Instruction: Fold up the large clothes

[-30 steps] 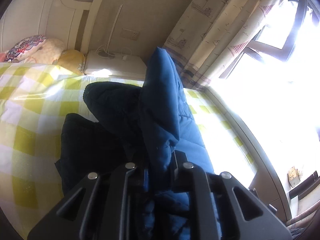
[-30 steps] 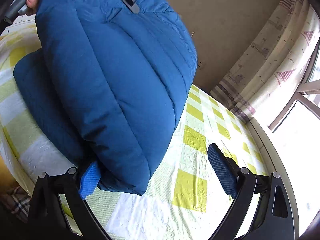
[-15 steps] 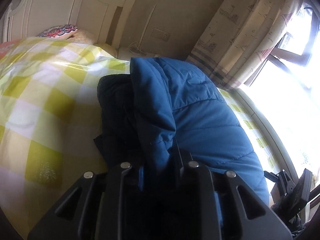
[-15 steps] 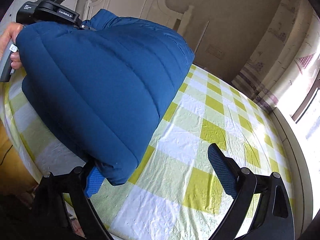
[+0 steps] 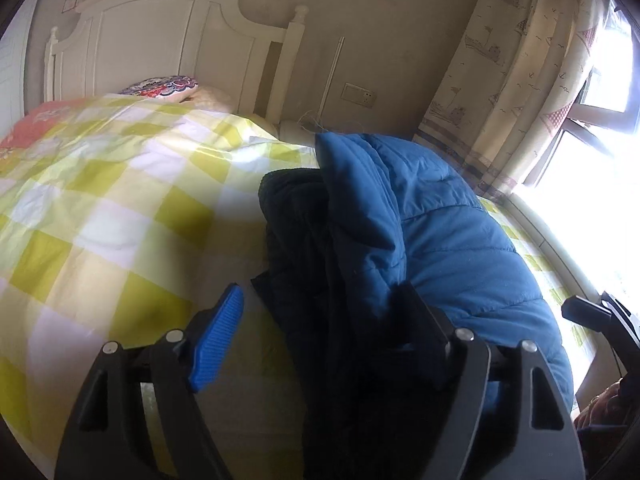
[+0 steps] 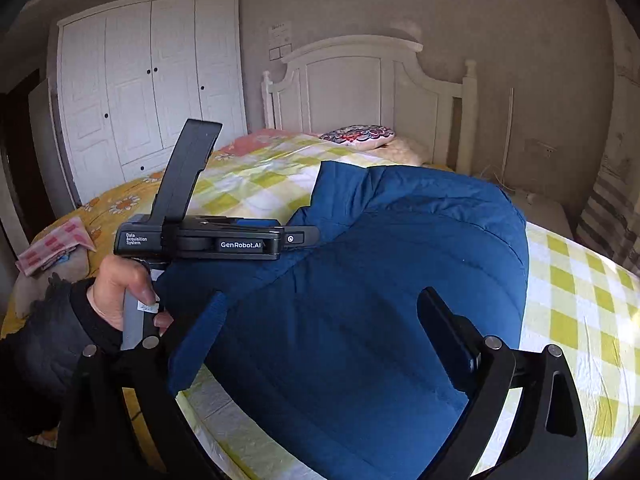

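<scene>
Now the blue padded jacket lies folded on the checked bed. Left gripper has just opened, right gripper is spread empty. Soft, bulky, probably springy: grip a hem edge.

Blown-out window glare — dim shadowed foreground, fisheye-warped edges

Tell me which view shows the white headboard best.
The right wrist view: the headboard stands whole and roughly centred behind the bed, both posts visible. The left wrist view shows it too, but pushed into the upper left corner and bent by the lens.
</scene>
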Action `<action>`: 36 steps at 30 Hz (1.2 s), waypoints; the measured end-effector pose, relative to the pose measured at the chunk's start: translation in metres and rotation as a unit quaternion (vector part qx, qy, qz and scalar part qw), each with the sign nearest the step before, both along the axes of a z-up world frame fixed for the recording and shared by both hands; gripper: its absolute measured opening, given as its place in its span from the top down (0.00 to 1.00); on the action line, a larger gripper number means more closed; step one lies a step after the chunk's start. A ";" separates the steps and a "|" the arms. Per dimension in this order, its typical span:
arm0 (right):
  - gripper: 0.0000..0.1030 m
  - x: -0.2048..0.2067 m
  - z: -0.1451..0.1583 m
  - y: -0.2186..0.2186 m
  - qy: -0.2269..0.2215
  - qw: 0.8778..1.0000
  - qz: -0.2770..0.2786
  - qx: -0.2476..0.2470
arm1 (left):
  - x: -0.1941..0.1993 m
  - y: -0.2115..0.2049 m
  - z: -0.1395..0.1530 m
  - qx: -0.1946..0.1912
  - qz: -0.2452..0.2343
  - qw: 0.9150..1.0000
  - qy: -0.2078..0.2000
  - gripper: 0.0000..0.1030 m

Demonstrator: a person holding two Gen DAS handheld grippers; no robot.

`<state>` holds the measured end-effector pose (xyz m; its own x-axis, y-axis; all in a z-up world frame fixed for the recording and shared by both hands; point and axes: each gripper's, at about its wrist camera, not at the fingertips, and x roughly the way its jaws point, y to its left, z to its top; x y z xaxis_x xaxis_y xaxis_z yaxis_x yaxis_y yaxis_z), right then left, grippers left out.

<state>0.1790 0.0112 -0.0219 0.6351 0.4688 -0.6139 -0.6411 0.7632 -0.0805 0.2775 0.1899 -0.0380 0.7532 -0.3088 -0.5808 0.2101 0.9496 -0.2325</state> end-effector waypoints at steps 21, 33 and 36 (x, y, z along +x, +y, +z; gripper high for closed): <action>0.10 -0.015 0.011 -0.061 -0.004 0.995 0.073 0.061 | 0.113 -0.050 -0.014 -0.004 0.000 0.998 0.069 0.10; 0.48 0.232 0.032 -0.116 0.069 0.987 -0.080 0.119 | 0.116 -0.046 -0.022 -0.011 0.004 0.997 0.073 0.07; 0.47 0.260 -0.026 -0.076 0.125 0.989 -0.070 0.030 | 0.116 -0.043 -0.022 -0.008 0.020 0.997 0.075 0.07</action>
<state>0.4387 -0.0643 -0.0479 0.5277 0.4278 -0.7338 -0.5230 0.8444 0.1162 0.3936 0.1471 -0.0605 0.6696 -0.2913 -0.6832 0.1346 0.9522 -0.2741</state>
